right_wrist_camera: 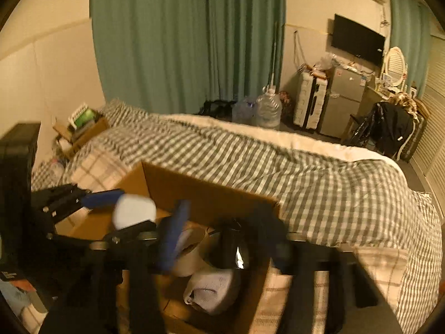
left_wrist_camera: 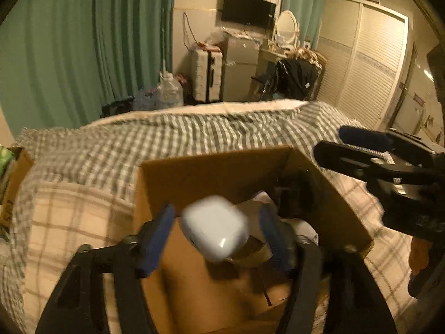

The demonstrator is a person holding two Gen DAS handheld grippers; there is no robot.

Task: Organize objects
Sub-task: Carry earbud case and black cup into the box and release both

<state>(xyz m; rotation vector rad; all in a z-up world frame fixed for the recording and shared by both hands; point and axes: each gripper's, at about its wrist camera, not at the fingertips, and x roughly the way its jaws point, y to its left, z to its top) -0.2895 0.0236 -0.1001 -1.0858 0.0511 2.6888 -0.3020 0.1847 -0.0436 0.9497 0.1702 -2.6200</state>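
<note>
- A cardboard box (left_wrist_camera: pixel 211 172) sits open on the bed's checked quilt (left_wrist_camera: pixel 194 130), and both grippers hang over it.
- The left gripper (left_wrist_camera: pixel 219 233) has its blue pads spread wide, and a small white case (left_wrist_camera: pixel 215 228) with rounded corners sits in the gap between them. I see clear space on either side of it, so the pads are not pressing it; it looks loose above the box, blurred as if dropping.
- The right gripper (right_wrist_camera: pixel 222 239) also stands open over the box, with nothing between its fingers that I can make out.
- Already inside the box: a roll of tape (right_wrist_camera: pixel 192 253), a dark glossy object (right_wrist_camera: pixel 230 247) and a folded pale cloth (right_wrist_camera: pixel 214 289).
- By my reckoning the sorting is well under way; the white case is about to join the rest. Whether more items wait elsewhere on the bed, I cannot tell from here.
- The case is tilted, one rounded corner lowest and nearest the left wrist camera. Its long axis seems to run from upper left to lower right in that view, though blur makes this uncertain.
</note>
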